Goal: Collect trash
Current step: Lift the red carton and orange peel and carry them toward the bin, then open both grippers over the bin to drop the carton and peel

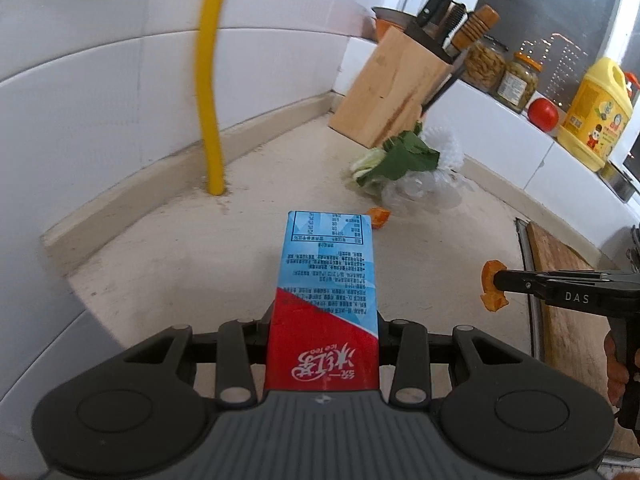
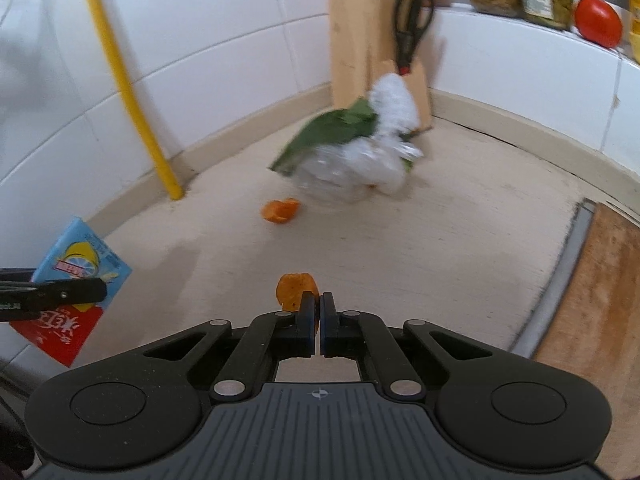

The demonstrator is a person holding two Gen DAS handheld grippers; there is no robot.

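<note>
Right tongs (image 2: 318,316) pinched almost fully together on a curl of orange peel (image 2: 294,290); only the peel's lower edge sits between the pads, the rest sticks up and to the left. Seen from the left wrist, the same peel (image 1: 491,286) hangs clear of the surface (image 1: 420,264) at the very tip of the tongs (image 1: 500,282). A thin scrap like this likely calls for a near-full close, hence the narrow gap.

Left tongs (image 1: 322,326) stand at a middling width, clamped on an ice tea carton (image 1: 326,292). Held by its red lower end, blue end pointing away, off the surface. The right wrist view shows the carton (image 2: 76,280) tilted, one finger (image 2: 72,292) across its face. Grip at one end probably leaves the length free for dropping into a bin; no bin is in view.

Both hands loaded, so the next step is judged to be carrying off, not more picking.

Left on the surface: a second orange peel piece (image 2: 280,210), just beside a heap of crumpled clear plastic (image 2: 344,176) with green leaves (image 2: 328,130) and white foam netting (image 2: 394,100) on top. The heap lies in front of a wooden knife block (image 2: 356,44) in the corner. Yellow pipe (image 2: 136,120) rises at the wall. Wooden cutting board (image 2: 592,300) at right edge. Jars (image 1: 500,70), a tomato (image 1: 543,114) and a yellow bottle (image 1: 596,116) sit on the ledge, not trash.
</note>
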